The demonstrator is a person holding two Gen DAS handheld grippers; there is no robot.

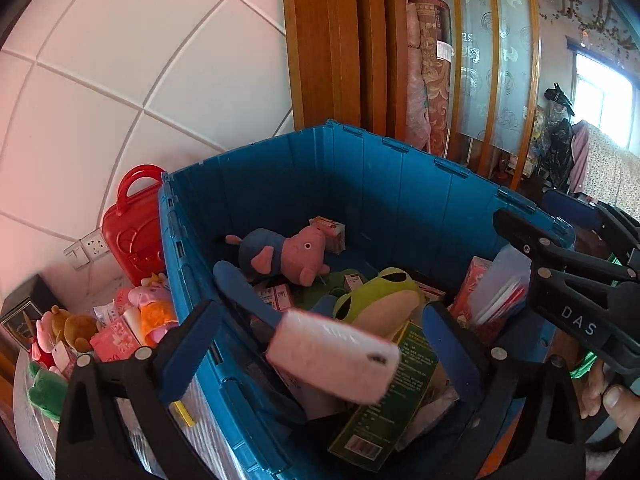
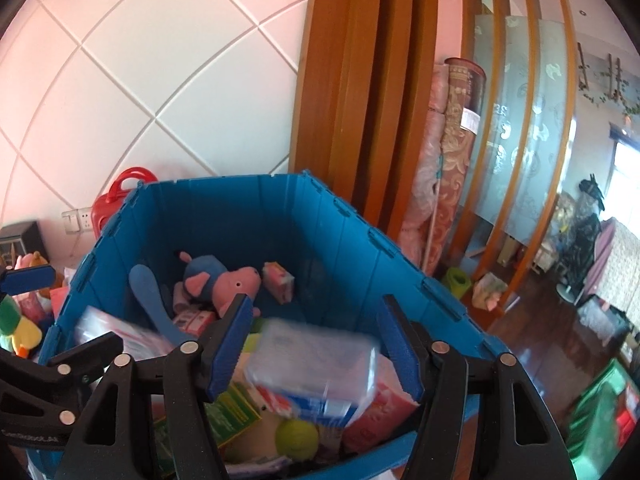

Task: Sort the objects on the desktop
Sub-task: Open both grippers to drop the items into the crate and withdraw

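The left gripper [image 1: 320, 344] and the right gripper [image 2: 316, 348] are both wide open above the blue bin [image 1: 400, 184]. A toy knife [image 1: 320, 344] and a blurry packet [image 2: 316, 364] sit between their fingers, over the toys inside.

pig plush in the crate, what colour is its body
Blue body, pink head; the pig plush shows best in the left wrist view.

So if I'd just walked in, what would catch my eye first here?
Probably the big blue crate filling the middle, heaped with toys and boxes. A pink pig plush in a blue top lies near its back wall, with a green frog plush in front of it. In mid-air over the pile, a blurred toy cleaver sits between the left gripper's open blue fingers, apparently just dropped.
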